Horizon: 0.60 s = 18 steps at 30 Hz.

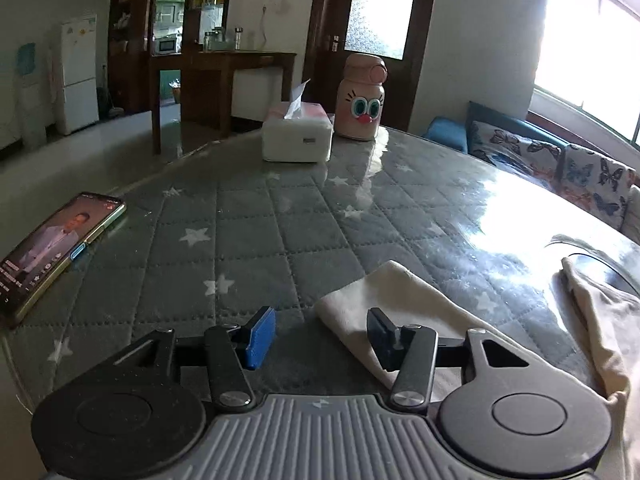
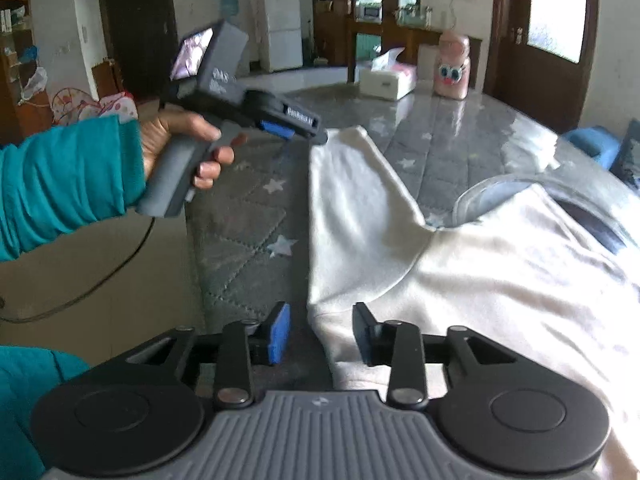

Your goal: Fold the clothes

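A cream garment (image 2: pixel 500 280) with a grey-blue collar (image 2: pixel 492 192) lies spread on the grey star-quilted table (image 2: pixel 240 240). One sleeve (image 2: pixel 352 200) stretches away from me toward the far side. In the right wrist view my right gripper (image 2: pixel 321 334) stands open, with the garment's near left edge lying between its pads but not pinched. A hand in a teal sleeve (image 2: pixel 68 176) holds my left gripper (image 2: pixel 308 132) at the sleeve's far end. In the left wrist view the left gripper (image 1: pixel 320 336) is open over the sleeve tip (image 1: pixel 384 292), the cloth loose under its black right finger (image 1: pixel 380 334).
A phone (image 1: pixel 60 248) with a lit screen lies at the table's left edge. A tissue box (image 1: pixel 298 132) and a pink cartoon-faced bottle (image 1: pixel 362 100) stand at the far end. A sofa with butterfly cushions (image 1: pixel 560 160) is on the right. A cable (image 2: pixel 100 276) hangs left of the table.
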Motion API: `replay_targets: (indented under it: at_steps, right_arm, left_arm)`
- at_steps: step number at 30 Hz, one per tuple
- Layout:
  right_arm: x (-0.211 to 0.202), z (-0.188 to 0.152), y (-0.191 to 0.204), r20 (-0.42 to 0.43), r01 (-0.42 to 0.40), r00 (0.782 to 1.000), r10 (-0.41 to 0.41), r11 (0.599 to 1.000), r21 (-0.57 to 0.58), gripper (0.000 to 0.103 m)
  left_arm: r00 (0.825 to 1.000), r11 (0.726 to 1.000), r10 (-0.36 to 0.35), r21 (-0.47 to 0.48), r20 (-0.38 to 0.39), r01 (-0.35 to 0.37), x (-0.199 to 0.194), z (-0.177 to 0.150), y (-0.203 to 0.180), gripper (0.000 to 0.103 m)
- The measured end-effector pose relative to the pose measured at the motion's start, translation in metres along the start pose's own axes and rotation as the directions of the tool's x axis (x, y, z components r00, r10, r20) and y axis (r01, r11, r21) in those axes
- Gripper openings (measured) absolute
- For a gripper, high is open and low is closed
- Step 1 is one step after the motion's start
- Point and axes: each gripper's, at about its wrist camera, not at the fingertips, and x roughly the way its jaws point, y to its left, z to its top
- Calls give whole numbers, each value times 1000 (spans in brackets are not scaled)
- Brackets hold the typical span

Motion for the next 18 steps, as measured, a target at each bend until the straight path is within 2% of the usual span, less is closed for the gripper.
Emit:
replay_targets:
  at_steps: [1, 3, 4, 8, 12, 15, 18]
  right_arm:
    - [-5, -1, -1, 9, 11, 1000, -11, 1000, 7, 38]
    - [-14, -3, -3, 26, 34, 999, -34, 999, 21, 39]
    - [-19, -4, -5, 34, 45, 998, -46, 998, 34, 39]
    - [-38, -13, -20, 65, 100, 992, -107, 989, 107, 39]
    - [-56, -24, -35, 85, 163, 980, -181, 969, 187, 39]
    - [-69, -37, -50, 96, 211, 965, -243, 942, 260, 39]
    - [-81, -51, -61, 108, 237, 952, -287, 913, 333, 39]
  left_arm:
    - [1000, 1000, 0, 4, 4, 0, 1, 0, -1, 37]
    - [1000, 1000, -24, -9, -1, 24, 2, 1, -2, 16]
    - [999, 999, -37, -16, -4, 37, 2, 1, -2, 12]
    - [995, 995, -94, -19, 30, 95, -15, 9, -12, 7]
    - [978, 980, -197, 18, 73, 196, -45, 19, -36, 6]
    - [952, 956, -292, 57, 92, 287, -71, 26, -61, 6]
    - [911, 914, -401, 115, 100, 390, -99, 26, -94, 6]
